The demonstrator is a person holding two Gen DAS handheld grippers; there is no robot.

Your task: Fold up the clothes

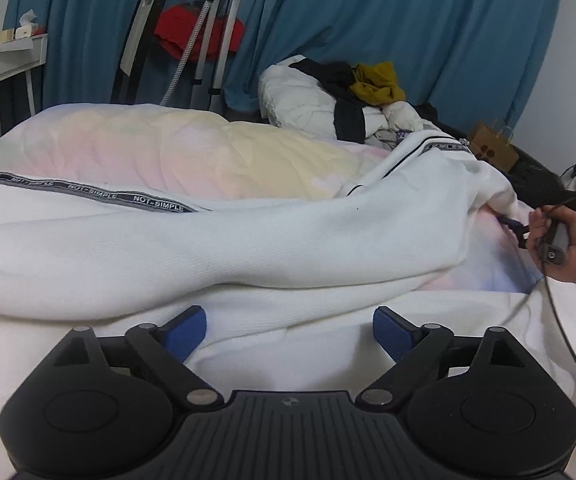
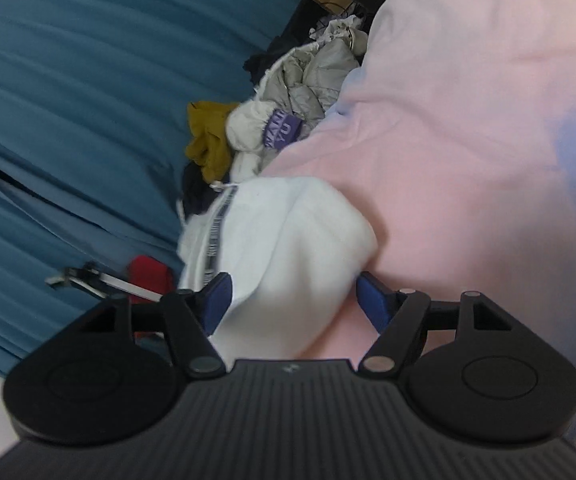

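The white garment (image 1: 248,248), trimmed with a printed grey band (image 1: 88,196), lies spread across the pastel bedcover (image 1: 208,152), running from the near left to the far right, with a raised fold across its middle. The left gripper (image 1: 289,330) hovers at the garment's near edge with its jaws spread wide; the blue pads (image 1: 186,330) sit above the cloth and nothing lies between them. The right gripper (image 2: 293,300), held in the person's hand (image 1: 559,248) at the right side of the bed, is also open wide; a corner of the white fabric sits in the gap between its pads but is not pinched. Risk one: if the right jaws close on only the tip of that corner, the thick knit may slip out under tension. Risk two: closing too deep may catch the bedcover beneath and drag it along. Risk three: lifting one end alone would skew the raised fold and bunch the band. The pile of other clothes (image 1: 351,92) at the far end sits near the garment's far edge and may snag on it.
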